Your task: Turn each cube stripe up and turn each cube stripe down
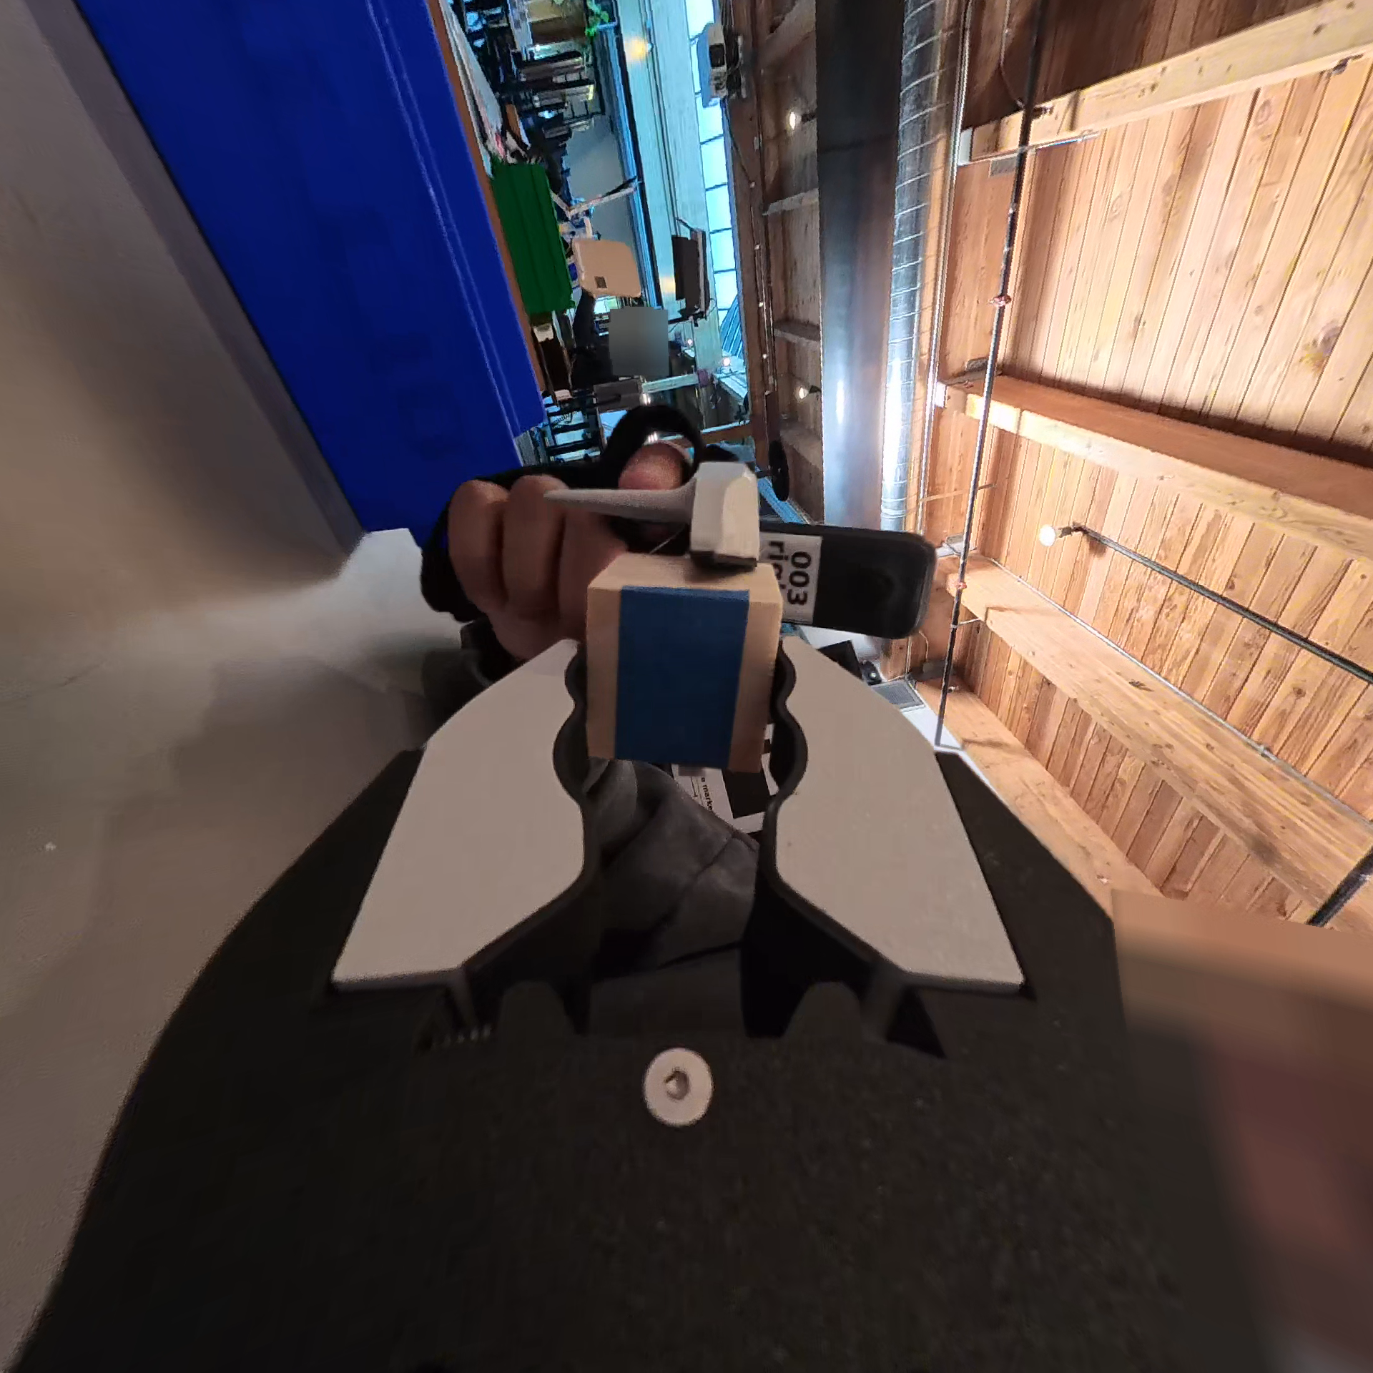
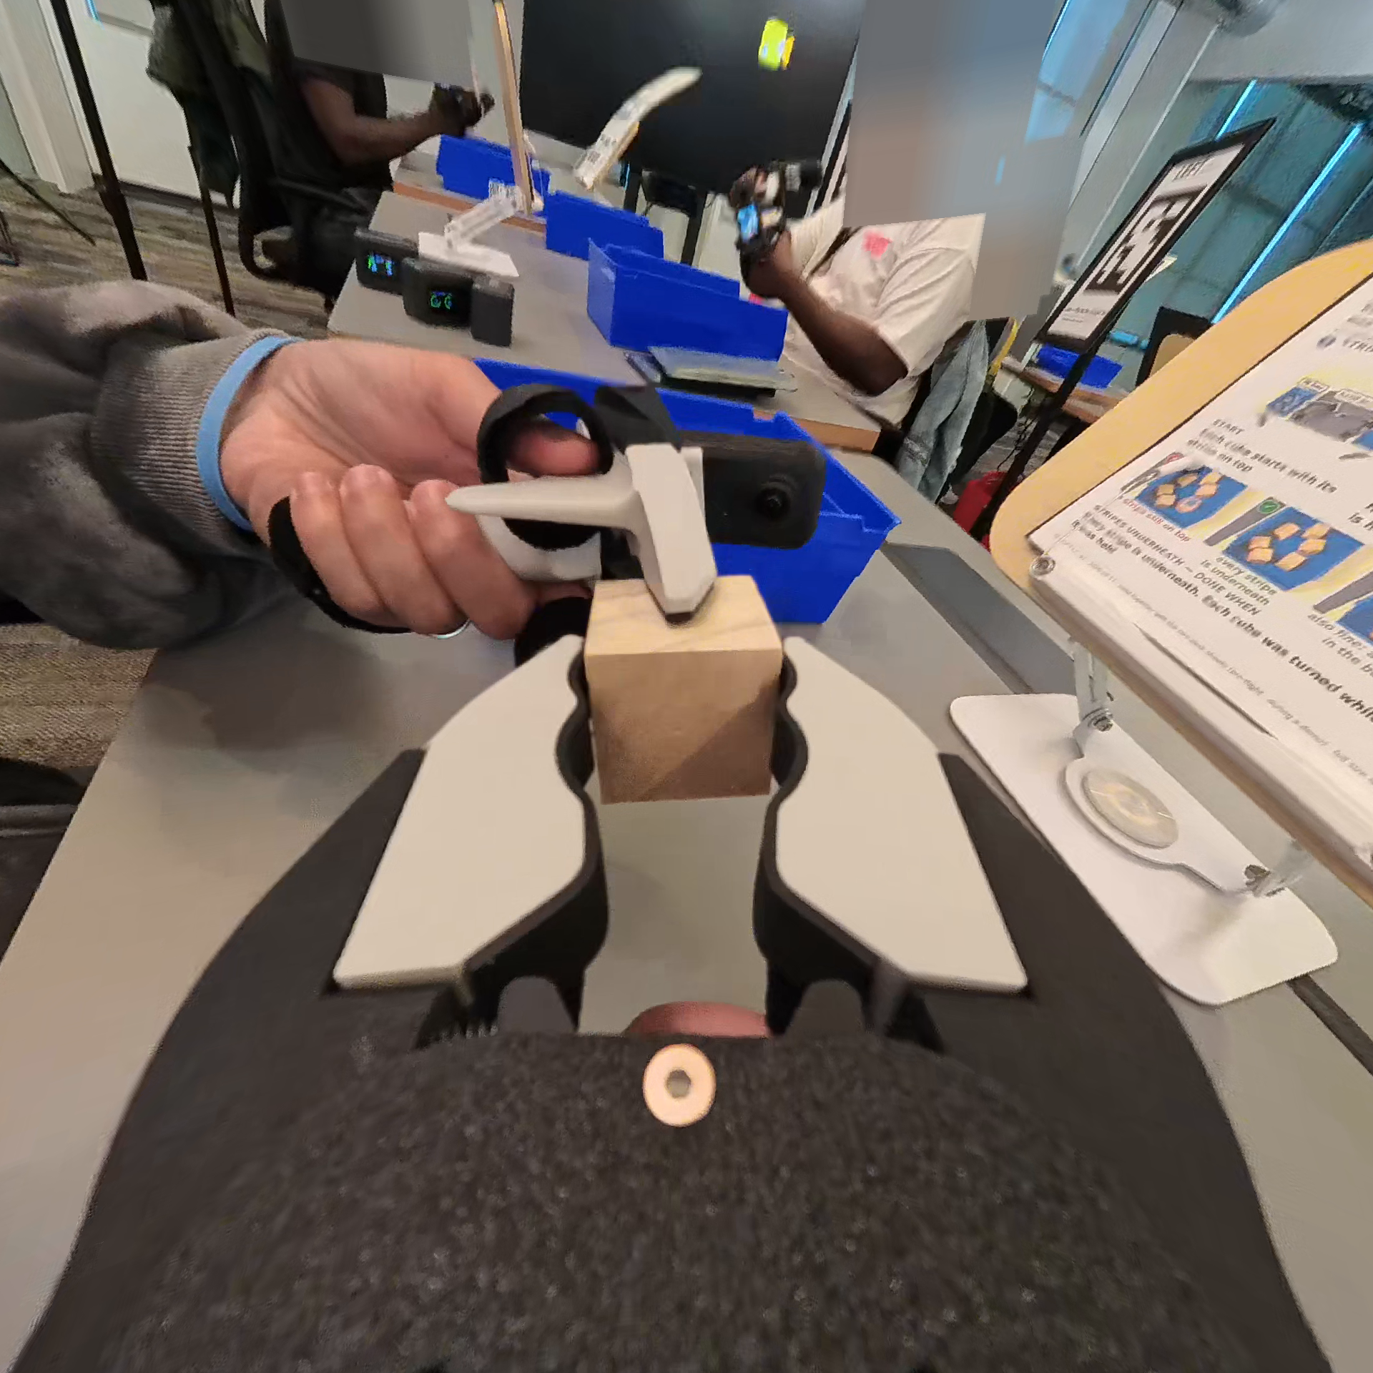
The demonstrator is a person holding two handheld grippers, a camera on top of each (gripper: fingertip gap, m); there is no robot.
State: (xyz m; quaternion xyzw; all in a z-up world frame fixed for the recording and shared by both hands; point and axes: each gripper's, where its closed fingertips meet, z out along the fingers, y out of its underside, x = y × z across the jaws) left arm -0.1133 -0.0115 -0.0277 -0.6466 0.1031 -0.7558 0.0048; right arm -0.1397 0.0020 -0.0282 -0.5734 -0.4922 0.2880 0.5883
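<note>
Right tool [image 2: 680,713] clamping wooden cube [image 2: 680,706], left tool [image 2: 680,587] touching top

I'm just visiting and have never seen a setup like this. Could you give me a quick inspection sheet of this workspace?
Surface: grey table.
Job's things: one wooden cube with a blue stripe, held in the air.
Clutter: blue bin; instruction sheet on a white stand.
Grippers: left gripper and right gripper both have jaws shut on the cube.
Cables: nothing seen.
Surroundings: other tables, people working, wooden ceiling.
</note>
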